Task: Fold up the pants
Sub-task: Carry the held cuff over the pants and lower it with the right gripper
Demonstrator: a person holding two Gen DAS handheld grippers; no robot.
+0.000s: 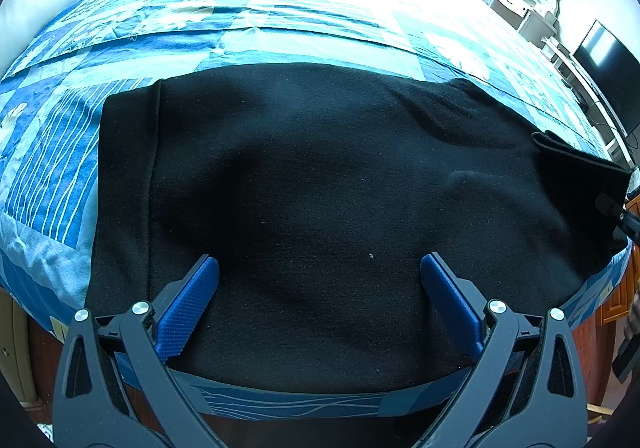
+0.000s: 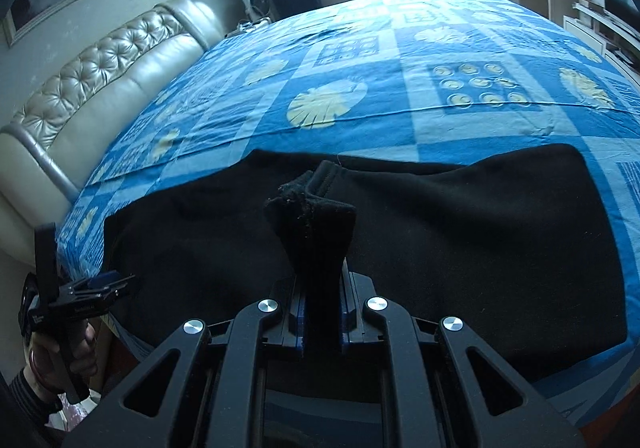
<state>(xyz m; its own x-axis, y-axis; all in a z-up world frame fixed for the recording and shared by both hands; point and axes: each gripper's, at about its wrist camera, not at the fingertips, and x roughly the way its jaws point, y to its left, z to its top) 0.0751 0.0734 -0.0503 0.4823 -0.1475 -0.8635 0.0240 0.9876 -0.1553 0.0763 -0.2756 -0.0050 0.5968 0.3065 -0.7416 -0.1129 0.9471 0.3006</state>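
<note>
A: Where are the black pants (image 1: 320,208) lying right now?

B: They are lying flat across the near edge of the bed (image 2: 360,88), on the blue patterned bedspread (image 1: 52,176), with the cloth running from left to right. In the left wrist view one end is showing a seam band at the left, and a fold of cloth is standing up at the far right.

A: And the right tongs (image 2: 322,324)?

B: They are pressed together on a bunched end of the pants, which is sticking up between the blue pads like a tuft. The rest of the garment is spreading out on the bed beyond them.

A: What are the left tongs (image 1: 320,300) doing?

B: They are standing spread wide, hovering over the near middle of the pants and pinching nothing. In the right wrist view they are appearing at the left edge, held in the person's hand (image 2: 60,360).

A: So how should the fold be done well?

B: It looks as if the right side is carrying its end over toward the other end. The carrier should be keeping the pinched end low and taut so the cloth is laying over itself without dragging the lower layer. The left tongs could be pressing down near the fold line, holding it steady, and the edges should be lining up before letting go.
</note>
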